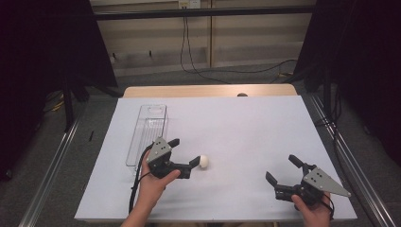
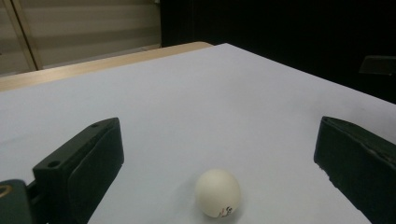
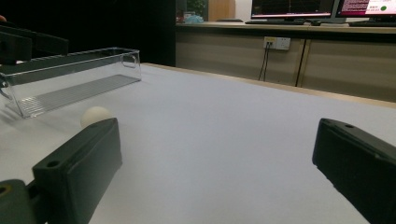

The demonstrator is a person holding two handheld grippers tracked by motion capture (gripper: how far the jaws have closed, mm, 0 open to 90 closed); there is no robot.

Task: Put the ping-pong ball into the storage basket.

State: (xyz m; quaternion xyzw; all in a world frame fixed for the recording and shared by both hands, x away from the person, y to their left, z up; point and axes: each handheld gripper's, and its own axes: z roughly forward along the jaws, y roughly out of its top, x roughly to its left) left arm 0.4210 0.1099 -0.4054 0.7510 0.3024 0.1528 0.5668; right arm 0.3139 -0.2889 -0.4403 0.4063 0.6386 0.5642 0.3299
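A small white ball (image 1: 204, 161) rests on the white table sheet (image 1: 236, 127). My left gripper (image 1: 185, 151) is open right beside it, one jaw tip almost at the ball. In the left gripper view the ball (image 2: 217, 192) lies low between the spread jaws of the left gripper (image 2: 219, 135), touching neither. A clear plastic bin (image 1: 152, 108) lies lengthwise just behind and left of that hand. My right gripper (image 1: 281, 168) stands open near the front right with nothing in it. From the right gripper (image 3: 217, 140) the ball (image 3: 95, 115) peeks over one jaw, with the bin (image 3: 70, 84) behind it.
The sheet covers a wooden table whose bare back edge (image 1: 208, 90) shows. Metal rails (image 1: 52, 165) run along both sides of the table. Cables (image 1: 189, 56) hang down to the floor behind it. Dark curtains flank the space.
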